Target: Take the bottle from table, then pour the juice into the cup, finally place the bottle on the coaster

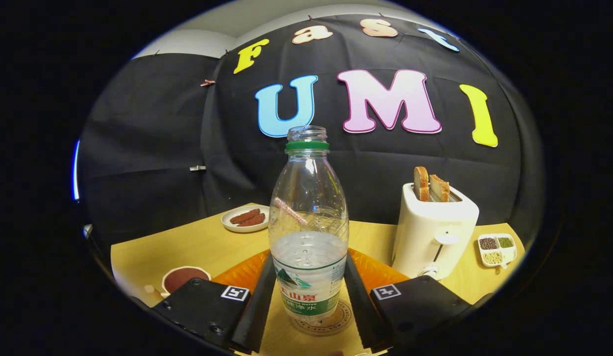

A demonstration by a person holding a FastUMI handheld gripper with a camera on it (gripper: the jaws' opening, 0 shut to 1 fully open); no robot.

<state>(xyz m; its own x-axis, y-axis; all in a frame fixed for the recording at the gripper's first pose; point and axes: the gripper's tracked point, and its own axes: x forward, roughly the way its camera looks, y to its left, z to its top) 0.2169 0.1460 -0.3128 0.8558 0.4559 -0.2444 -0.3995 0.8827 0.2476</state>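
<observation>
Fingers (309, 296) of mine flank the bottle (309, 232), touching both sides.
It stands on the coaster (331, 324); cup (184, 278) at nine o'clock.

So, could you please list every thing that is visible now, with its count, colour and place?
clear plastic bottle: one, green neck ring, no cap, part full of clear liquid; upright between the fingers, on the coaster
round coaster: one, light brown; under the bottle
orange mat: one; behind the bottle
wooden table: one, light yellow
white cup: one, dark liquid inside; beyond the left finger
white plate: one, brown pieces on it; far left behind the bottle
white toaster: one, two brown bread slices standing in it; right of the bottle
small white dish: one, three compartments of grains; right of the toaster
gripper: one; fingers on both sides of the bottle, contact unclear
</observation>
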